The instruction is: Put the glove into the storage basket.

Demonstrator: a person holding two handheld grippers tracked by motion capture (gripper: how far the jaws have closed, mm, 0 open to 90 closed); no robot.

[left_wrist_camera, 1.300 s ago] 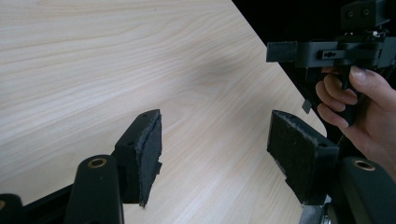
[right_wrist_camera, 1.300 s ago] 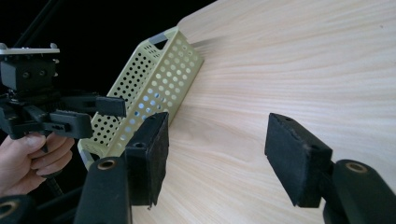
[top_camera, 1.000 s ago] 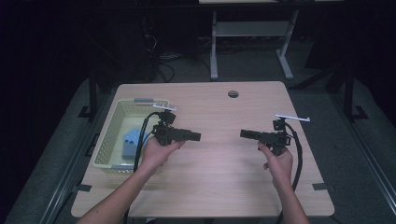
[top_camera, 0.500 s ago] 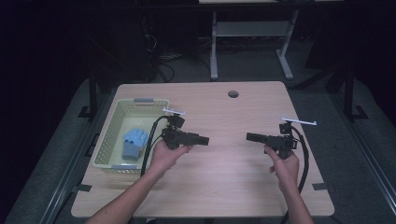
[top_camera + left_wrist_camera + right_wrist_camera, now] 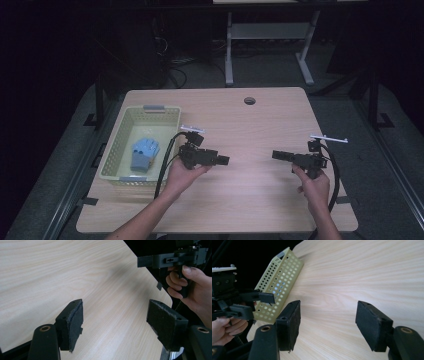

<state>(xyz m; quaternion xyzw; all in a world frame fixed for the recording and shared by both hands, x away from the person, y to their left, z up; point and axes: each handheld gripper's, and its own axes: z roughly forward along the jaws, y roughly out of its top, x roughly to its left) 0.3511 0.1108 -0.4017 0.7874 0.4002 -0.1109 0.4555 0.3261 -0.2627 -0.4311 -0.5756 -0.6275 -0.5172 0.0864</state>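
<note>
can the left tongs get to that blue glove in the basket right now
Probably yes. The left tongs stand open and empty just beside the yellow basket, whose top is open. The blue glove lies uncovered inside. The tongs point away from it, so the hand must turn first.

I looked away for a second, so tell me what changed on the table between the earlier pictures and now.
Both hands drew toward the person; the left gripper and right gripper have just been opening, nothing between their jaws. The blue glove stayed in the basket.
</note>
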